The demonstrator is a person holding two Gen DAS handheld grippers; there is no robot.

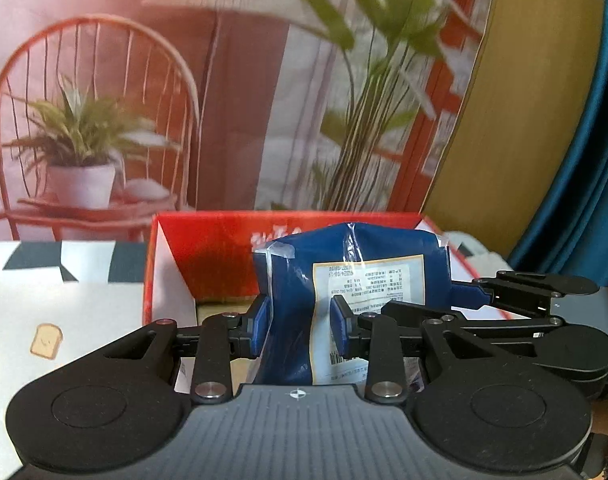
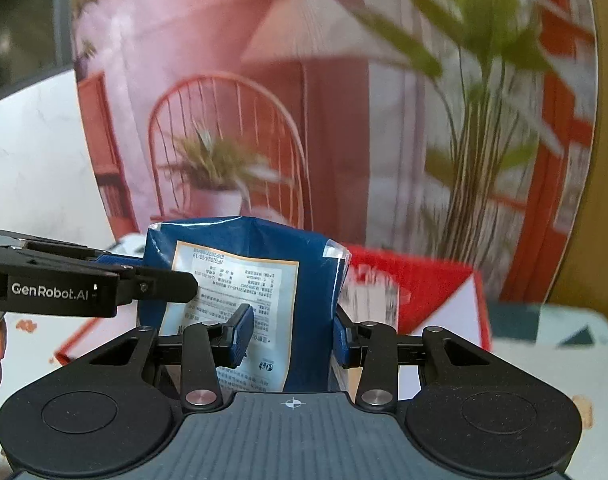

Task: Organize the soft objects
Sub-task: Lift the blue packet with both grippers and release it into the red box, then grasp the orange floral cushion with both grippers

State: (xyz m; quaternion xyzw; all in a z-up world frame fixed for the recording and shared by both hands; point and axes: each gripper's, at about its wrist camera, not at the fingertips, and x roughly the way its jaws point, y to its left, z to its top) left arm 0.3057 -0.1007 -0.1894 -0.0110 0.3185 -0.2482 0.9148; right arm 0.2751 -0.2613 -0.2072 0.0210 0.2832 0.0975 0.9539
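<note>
Left gripper (image 1: 299, 330) and right gripper (image 2: 289, 334) both pinch bag (image 1: 356, 300) over box (image 1: 207, 256) ahead; next, lower and release.

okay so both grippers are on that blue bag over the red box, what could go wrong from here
The blue bag is soft and glossy. The left gripper pinches only a fold of it, so it may slip or sag when lowered. The right gripper clamps the same bag close by; pulling apart could tear the taped seam. The red box looks light, so pushing the bag in may shove it.
</note>
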